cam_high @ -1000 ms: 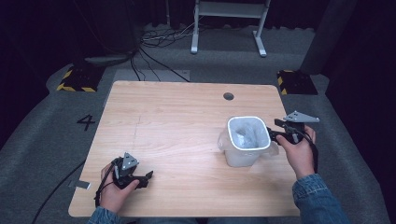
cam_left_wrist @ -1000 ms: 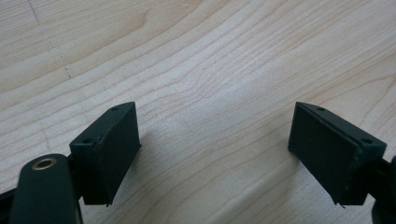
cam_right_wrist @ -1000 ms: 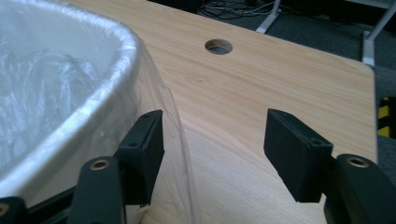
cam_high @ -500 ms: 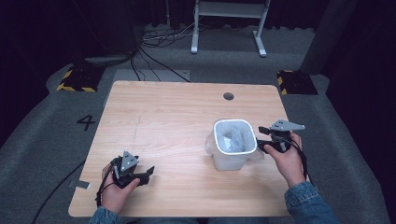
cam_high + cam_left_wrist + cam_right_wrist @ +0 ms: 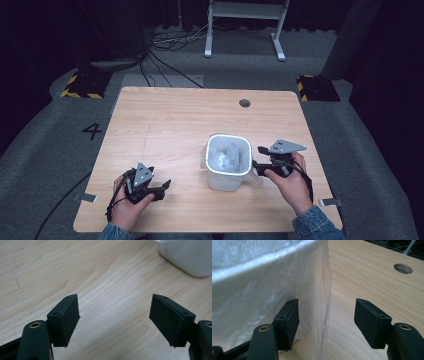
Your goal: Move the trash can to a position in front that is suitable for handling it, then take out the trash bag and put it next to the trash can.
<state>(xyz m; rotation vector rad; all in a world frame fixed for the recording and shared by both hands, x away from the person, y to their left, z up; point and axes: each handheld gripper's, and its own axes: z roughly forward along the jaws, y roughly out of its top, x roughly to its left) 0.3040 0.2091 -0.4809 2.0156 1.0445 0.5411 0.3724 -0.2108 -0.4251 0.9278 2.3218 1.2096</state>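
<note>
Table (image 5: 175, 120) fills mid-frame; the white bin (image 5: 228, 162), lined with a crinkled clear bag (image 5: 317, 302), stands lower right of centre. My right gripper (image 5: 260, 165) gapes around the bag's edge; my left gripper (image 5: 162, 189) gapes, lower left.

Looking like lab or recording studio: dark curtains hanging behind, cables (image 5: 165, 47) trailing over grey floor (image 5: 50, 130), hazard-striped blocks (image 5: 82, 84) flanking wooden surface (image 5: 175, 115).
</note>
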